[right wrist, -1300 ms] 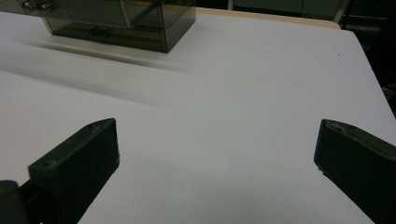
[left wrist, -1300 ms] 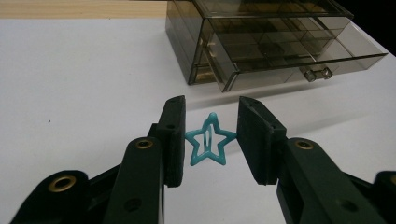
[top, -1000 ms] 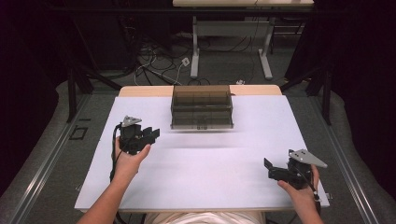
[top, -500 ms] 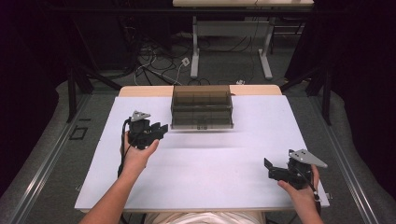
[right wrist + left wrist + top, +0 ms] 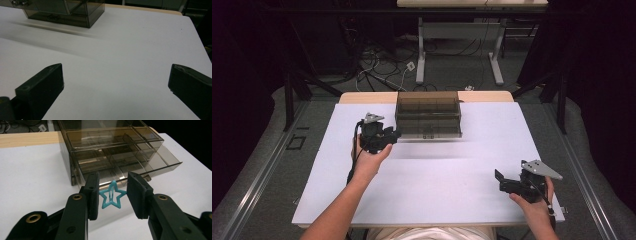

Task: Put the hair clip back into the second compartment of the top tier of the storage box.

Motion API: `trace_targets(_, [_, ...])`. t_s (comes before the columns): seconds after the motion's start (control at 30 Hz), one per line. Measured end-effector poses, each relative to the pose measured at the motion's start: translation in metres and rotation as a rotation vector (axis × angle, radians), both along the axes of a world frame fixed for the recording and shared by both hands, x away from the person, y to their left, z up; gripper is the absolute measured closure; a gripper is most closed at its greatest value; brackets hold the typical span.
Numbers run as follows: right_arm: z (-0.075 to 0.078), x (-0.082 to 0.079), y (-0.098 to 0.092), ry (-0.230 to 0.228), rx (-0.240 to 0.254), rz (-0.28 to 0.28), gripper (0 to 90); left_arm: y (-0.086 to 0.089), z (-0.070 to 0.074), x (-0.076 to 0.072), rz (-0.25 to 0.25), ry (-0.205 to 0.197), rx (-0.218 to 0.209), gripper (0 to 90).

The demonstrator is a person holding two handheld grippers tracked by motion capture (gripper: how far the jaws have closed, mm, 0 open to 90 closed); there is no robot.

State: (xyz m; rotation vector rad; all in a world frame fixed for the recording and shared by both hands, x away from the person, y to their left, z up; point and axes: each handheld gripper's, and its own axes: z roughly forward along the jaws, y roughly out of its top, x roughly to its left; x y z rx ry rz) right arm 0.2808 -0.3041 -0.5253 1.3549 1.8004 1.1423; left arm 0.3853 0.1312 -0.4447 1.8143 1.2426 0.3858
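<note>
One small teal star-shaped hair clip (image 5: 112,195) sits between the jaws of the left gripper (image 5: 112,195), pinched at two opposite star points, so that gripper is closed on it. In the left gripper view the star stands upright facing the camera, one point up, and the clip's slotted tongue runs top to bottom; that is its long axis, though the star is about as wide as it is tall.

Just beyond it we see a smoky transparent drawer box (image 5: 110,152) at the far edge of the white table (image 5: 462,190), its lowest drawer (image 5: 140,170) pulled out toward us. From the high view, the left gripper (image 5: 384,137) hovers near the box's left front corner.

We judge the step in hand is carrying the clip to the open drawer. The next move likely calls for bringing it over a compartment and parting the jaws.

By the near right corner of the table, the right gripper (image 5: 504,182) is wide open and empty.
</note>
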Motion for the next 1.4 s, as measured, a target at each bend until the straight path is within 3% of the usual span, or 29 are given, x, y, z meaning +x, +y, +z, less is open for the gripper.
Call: trace_targets(1.4, [-0.001, 0.000, 0.000, 0.000, 0.004, 0.004, 0.0, -0.048, 0.004, 0.029, -0.045, -0.009, 0.021, 62.9])
